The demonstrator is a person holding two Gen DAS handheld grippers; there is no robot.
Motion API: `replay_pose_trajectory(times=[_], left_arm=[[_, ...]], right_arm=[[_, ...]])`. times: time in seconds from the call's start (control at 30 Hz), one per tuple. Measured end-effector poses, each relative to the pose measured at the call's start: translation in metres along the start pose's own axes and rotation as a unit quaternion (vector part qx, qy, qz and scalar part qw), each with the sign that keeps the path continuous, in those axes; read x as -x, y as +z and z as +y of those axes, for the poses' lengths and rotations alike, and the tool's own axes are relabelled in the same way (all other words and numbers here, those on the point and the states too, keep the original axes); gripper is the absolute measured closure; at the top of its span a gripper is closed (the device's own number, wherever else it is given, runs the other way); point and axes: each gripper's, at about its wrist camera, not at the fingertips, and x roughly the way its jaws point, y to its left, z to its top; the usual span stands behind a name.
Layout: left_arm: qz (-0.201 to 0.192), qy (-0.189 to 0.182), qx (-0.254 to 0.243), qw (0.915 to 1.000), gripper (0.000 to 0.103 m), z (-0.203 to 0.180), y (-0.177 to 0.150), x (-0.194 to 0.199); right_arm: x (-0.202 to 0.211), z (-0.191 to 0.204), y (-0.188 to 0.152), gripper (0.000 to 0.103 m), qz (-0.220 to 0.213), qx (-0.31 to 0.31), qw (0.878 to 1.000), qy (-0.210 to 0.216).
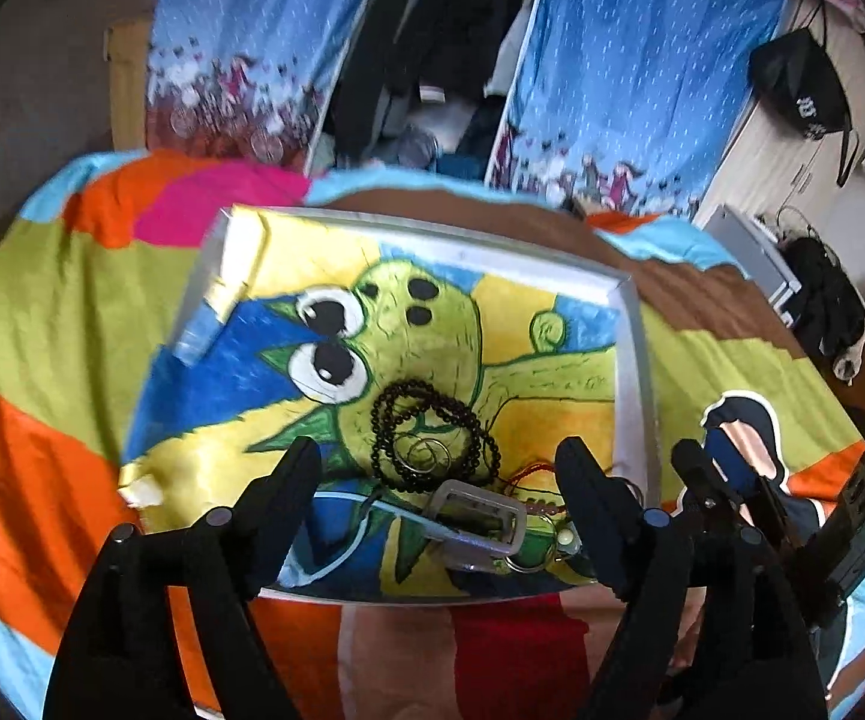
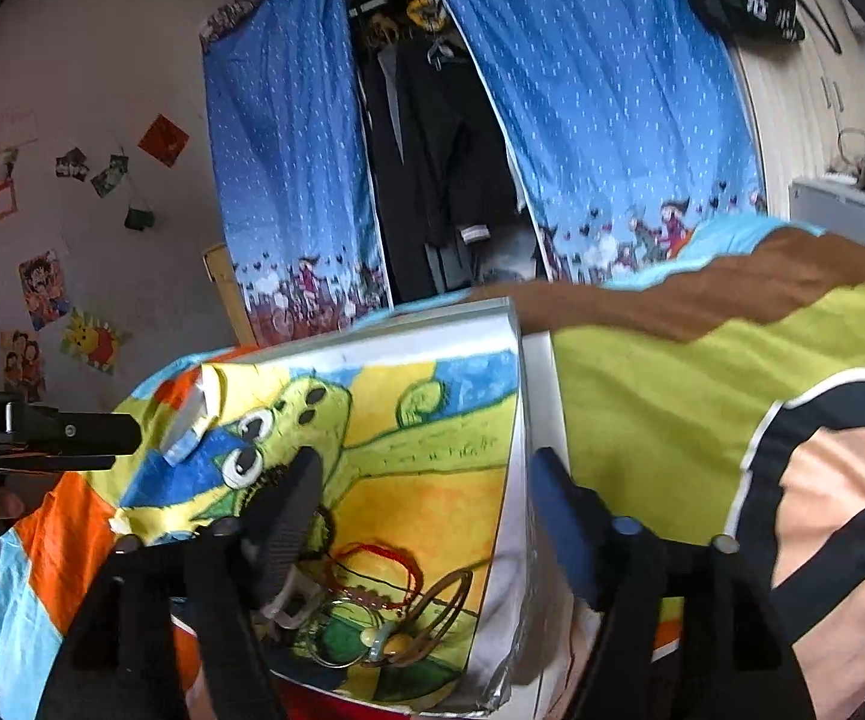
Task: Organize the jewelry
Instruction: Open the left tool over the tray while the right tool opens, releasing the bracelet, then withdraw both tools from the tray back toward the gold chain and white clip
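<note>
Jewelry lies heaped at the near edge of the tray (image 1: 633, 324): a black bead necklace (image 1: 432, 435), thin rings (image 1: 426, 453), a red cord bracelet (image 2: 381, 570) and a silver buckle (image 1: 477, 519), all touching; I judge they were gathered there to keep them off the bedspread (image 1: 54, 324) (the tray's painted lining makes them easy to spot); my left gripper (image 1: 438, 501) hangs above the pile, fingers wide apart, holding nothing; my right gripper (image 2: 426, 516) likewise stands wide and empty.
</note>
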Motion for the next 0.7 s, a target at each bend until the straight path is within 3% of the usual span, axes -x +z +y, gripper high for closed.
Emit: replay_pose_trajectory(times=[0.13, 0.2, 0.23, 0.33, 0.43, 0.7], left_arm=[[-0.057, 0.024, -0.009, 0.998, 0.023, -0.009, -0.013, 0.036], [-0.09, 0.036, -0.017, 0.9951, 0.004, -0.01, -0.022, 0.054], [-0.118, 0.045, -0.021, 0.9918, 0.003, -0.012, -0.028, 0.067], [-0.159, 0.055, -0.028, 0.9853, 0.002, -0.015, -0.041, 0.091], [-0.174, 0.058, -0.029, 0.9826, 0.002, -0.013, -0.051, 0.111], [-0.207, 0.087, -0.043, 0.9734, 0.002, -0.01, -0.09, 0.157]], right_arm=[[0.028, 0.011, 0.006, 0.009, -0.034, 0.008, 0.999, 0.008], [0.041, 0.016, 0.008, 0.008, -0.05, 0.009, 0.999, 0.012], [0.05, 0.02, 0.009, 0.008, -0.057, 0.013, 0.998, 0.015], [0.071, 0.031, 0.01, 0.005, -0.076, 0.028, 0.997, 0.02], [0.095, 0.044, 0.01, 0.0, -0.101, 0.042, 0.994, 0.022], [0.15, 0.068, 0.002, 0.0, -0.145, 0.032, 0.988, 0.032]])
